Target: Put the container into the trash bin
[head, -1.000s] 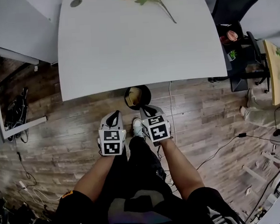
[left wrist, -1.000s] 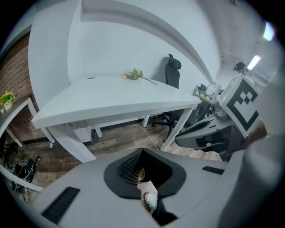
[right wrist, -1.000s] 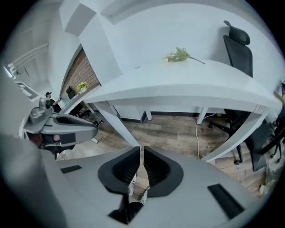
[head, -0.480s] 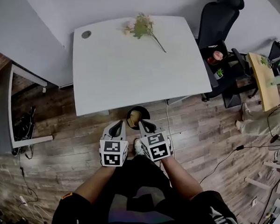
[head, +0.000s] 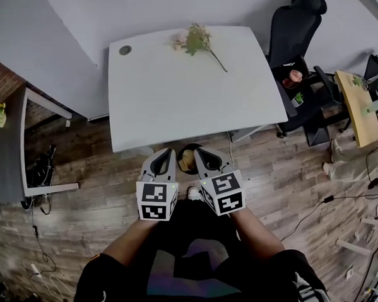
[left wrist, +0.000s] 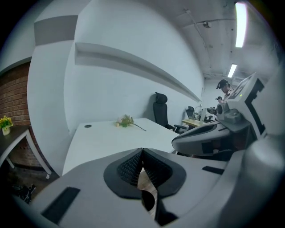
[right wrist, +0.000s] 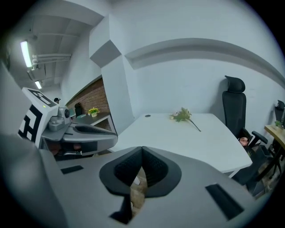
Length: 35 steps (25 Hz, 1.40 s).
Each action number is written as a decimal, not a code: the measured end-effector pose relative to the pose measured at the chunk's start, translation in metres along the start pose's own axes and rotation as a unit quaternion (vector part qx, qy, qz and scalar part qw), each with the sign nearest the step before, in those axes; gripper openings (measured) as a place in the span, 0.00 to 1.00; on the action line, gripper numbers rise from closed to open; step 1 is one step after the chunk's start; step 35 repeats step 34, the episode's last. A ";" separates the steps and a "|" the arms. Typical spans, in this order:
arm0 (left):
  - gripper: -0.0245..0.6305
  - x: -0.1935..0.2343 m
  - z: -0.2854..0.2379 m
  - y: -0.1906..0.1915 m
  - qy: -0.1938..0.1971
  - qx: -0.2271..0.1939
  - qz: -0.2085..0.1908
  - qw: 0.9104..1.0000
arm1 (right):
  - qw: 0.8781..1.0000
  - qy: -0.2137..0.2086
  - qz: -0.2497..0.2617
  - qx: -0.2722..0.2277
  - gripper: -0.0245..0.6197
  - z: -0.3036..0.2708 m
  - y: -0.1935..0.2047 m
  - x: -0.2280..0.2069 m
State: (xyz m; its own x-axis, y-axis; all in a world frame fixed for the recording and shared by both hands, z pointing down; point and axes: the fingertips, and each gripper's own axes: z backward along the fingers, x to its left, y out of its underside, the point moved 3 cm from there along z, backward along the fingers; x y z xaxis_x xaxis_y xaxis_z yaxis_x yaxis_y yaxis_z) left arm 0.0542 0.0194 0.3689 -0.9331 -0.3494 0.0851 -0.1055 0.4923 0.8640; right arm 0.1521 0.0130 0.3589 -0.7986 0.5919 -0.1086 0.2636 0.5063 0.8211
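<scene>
The black round trash bin point(head: 181, 152) stands on the wood floor just under the near edge of the white table point(head: 192, 90). Something pale tan point(head: 187, 159) lies inside it; I cannot tell for sure that it is the container. In the head view my left gripper point(head: 167, 153) and right gripper point(head: 198, 151) are held side by side, their tips flanking the bin from above. Both are shut with nothing between the jaws. The left gripper point(left wrist: 142, 150) and right gripper point(right wrist: 142, 149) show their pads pressed together in their own views, both aimed across the table.
A flower sprig point(head: 198, 39) lies at the table's far side near a cable grommet point(head: 125, 50). A black office chair point(head: 296, 21) stands at the right, with a wooden side table point(head: 354, 100) beyond it. A dark shelf point(head: 12, 144) and cables point(head: 43, 170) are at the left.
Both grippers have moved forward to either side of the bin, still shut. The head camera has tilted up, so more of the table and far wall shows.
</scene>
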 end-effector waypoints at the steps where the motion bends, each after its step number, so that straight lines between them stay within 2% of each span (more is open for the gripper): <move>1: 0.05 -0.001 0.002 -0.002 -0.001 -0.003 -0.001 1.000 | 1.000 0.000 -0.001 -0.006 0.06 0.003 -0.002 0.001; 11: 0.05 -0.009 0.024 -0.006 -0.007 -0.017 -0.020 1.000 | 1.000 0.003 0.011 -0.026 0.06 0.018 -0.002 0.013; 17: 0.05 -0.010 0.032 -0.002 -0.020 -0.023 -0.013 0.999 | 1.000 -0.004 0.014 -0.028 0.06 0.022 0.001 0.017; 35: 0.05 -0.022 0.035 0.002 -0.023 -0.021 -0.009 0.999 | 1.000 -0.007 0.015 -0.025 0.06 0.033 0.008 0.013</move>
